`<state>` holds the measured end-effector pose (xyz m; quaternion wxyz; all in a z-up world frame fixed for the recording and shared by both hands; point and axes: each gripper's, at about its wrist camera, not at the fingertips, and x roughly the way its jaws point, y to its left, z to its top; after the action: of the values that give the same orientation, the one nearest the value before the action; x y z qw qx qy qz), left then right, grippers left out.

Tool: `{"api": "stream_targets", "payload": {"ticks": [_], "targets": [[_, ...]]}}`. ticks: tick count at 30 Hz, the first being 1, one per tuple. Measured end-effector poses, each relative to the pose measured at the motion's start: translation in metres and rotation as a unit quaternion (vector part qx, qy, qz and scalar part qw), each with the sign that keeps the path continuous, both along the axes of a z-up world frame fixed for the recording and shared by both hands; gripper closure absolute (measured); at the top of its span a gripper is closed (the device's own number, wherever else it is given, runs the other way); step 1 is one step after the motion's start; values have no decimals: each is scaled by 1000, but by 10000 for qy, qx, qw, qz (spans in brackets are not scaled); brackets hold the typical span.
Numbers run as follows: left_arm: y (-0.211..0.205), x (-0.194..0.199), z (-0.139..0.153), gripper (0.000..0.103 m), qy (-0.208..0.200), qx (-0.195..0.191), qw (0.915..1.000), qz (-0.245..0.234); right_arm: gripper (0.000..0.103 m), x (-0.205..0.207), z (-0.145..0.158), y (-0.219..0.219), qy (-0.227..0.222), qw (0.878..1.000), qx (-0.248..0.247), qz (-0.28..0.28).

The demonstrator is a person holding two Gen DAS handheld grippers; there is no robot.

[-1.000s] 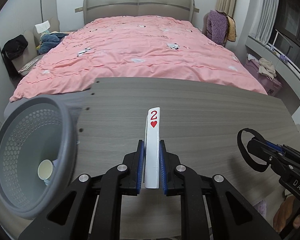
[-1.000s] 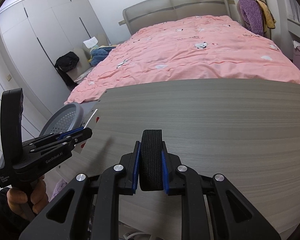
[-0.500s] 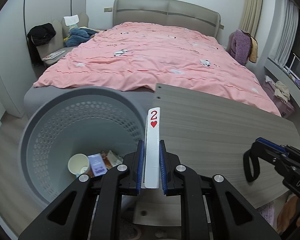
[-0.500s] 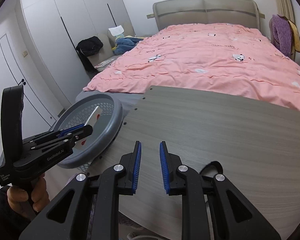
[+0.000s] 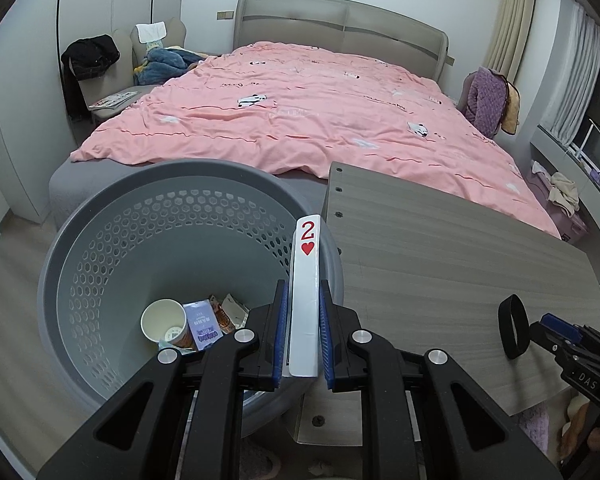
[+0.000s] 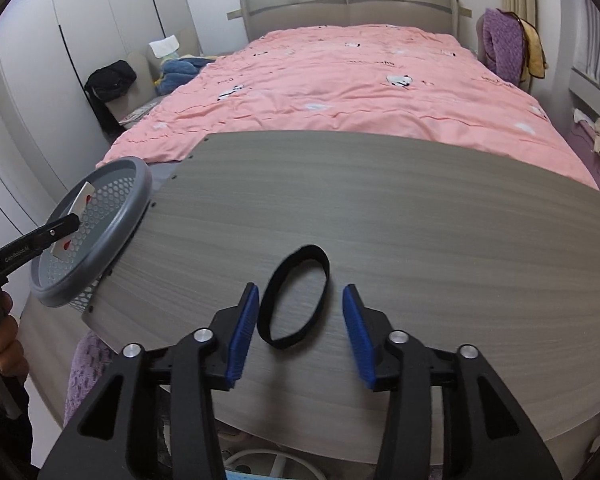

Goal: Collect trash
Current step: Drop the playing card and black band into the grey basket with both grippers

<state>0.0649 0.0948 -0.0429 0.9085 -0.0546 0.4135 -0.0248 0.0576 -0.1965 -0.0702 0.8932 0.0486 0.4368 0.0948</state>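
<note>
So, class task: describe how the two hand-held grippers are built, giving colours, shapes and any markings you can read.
Both the left gripper and the right gripper have matte black angular linkage arms with triangular cut-outs, round silver pivot bolts and flat blue pads on the fingers. White lettering marks their sides: one reads "GenRobot", partly cut off, the other "DAS". No cables show. A dark sleeve is partly visible.

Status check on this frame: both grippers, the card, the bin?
Left gripper shut on playing card over bin. Right gripper open, just opened; black band on table.

Basket (image 5: 100,240) left of table (image 5: 440,248); band (image 6: 294,298) on table; bed (image 5: 300,120) behind.
</note>
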Motion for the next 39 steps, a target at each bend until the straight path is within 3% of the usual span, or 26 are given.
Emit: {"api": "stream_targets", "payload": {"ticks": [3,11,14,16,19,30,39], "targets": [[0,-2,0,88,6,16,10000,16,48,1,-5,3,11,10000,11,44],[3,-7,2,88,16,93,9999,84,49,11,-20,21,93,9992,-369,107],[5,-9,1,88,31,98,9999,128,66,12,-22,26,63,9985,-522,138],[8,-10,0,88,45,91,9998,172,83,14,-22,28,86,9988,-455,186],[12,-10,-2,88,71,64,9997,230,91,19,-22,29,141,9991,-327,223],[52,-7,0,88,99,194,9979,617,91,41,20,91,-205,9949,194,965],[95,1,2,88,151,381,9945,967,91,61,47,180,-403,9790,496,1938]]}}
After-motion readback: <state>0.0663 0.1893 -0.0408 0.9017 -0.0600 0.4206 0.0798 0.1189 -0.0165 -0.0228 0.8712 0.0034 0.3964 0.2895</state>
